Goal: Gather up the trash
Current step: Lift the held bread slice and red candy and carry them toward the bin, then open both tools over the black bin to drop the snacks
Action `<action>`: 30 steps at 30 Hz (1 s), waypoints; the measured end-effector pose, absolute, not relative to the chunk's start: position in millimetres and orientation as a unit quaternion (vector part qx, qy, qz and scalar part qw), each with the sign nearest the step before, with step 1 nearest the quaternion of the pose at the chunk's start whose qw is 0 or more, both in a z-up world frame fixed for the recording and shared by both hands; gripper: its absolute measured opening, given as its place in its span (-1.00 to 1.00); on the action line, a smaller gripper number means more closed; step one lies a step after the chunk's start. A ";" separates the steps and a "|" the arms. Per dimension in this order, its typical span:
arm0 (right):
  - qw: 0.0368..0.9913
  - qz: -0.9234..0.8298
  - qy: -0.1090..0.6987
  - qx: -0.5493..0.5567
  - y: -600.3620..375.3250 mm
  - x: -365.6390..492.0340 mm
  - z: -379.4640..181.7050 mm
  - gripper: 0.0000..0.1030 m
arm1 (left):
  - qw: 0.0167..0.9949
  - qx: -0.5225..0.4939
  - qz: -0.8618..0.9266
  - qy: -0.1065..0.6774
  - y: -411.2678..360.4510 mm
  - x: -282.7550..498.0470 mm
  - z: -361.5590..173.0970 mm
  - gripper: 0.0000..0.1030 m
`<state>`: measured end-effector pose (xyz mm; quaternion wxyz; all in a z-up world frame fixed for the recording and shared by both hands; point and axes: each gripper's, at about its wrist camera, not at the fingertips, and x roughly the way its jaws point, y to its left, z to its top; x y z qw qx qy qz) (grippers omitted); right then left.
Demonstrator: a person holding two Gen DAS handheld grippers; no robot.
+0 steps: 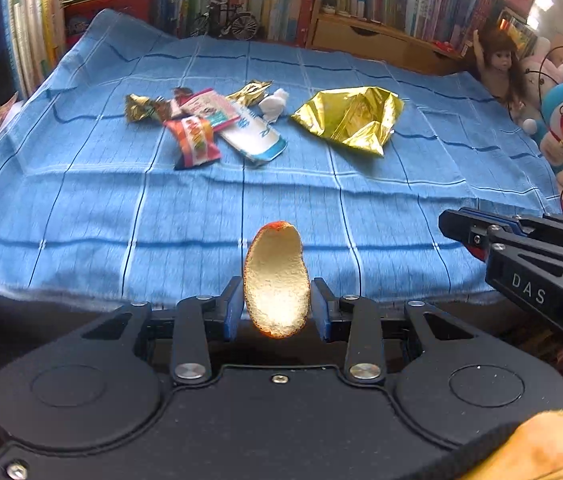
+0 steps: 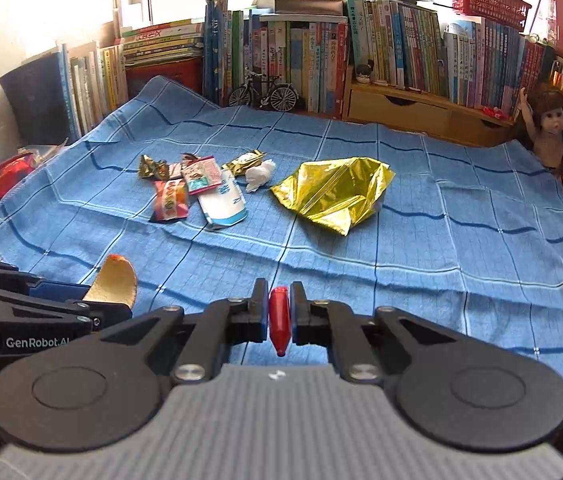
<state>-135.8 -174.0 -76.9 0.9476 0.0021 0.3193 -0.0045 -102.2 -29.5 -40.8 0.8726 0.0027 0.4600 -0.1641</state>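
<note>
Left wrist view: left tool clamps an orange peel, right tool pinches a small red scrap. Both seem lifted clear for disposal. Remaining wrappers and gold bag at 12 o'clock on the tabletop cloth.

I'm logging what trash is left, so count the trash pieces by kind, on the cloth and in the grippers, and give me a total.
Gold wrappers: 2
Printed packets: 3
Tissue: 1
Gold bag: 1
Peel, in left gripper: 1
Red piece, in right gripper: 1
Total: 9
</note>
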 end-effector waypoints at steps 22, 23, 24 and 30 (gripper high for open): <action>0.929 0.120 0.349 0.035 -185.9 -218.8 -92.2 -0.71 | 0.869 -0.026 -0.056 0.492 -25.7 -224.5 -45.0 -0.34; 0.927 0.126 0.352 0.036 -185.2 -219.7 -93.5 -0.71 | 0.867 -0.025 -0.051 0.495 -25.0 -227.1 -46.1 -0.34; 0.924 0.132 0.356 0.038 -184.4 -220.2 -94.8 -0.71 | 0.865 -0.024 -0.046 0.499 -24.5 -229.3 -47.5 -0.34; 0.912 0.156 0.377 0.038 -176.2 -220.8 -104.9 -0.71 | 0.849 -0.029 -0.026 0.528 -18.7 -236.3 -60.5 -0.34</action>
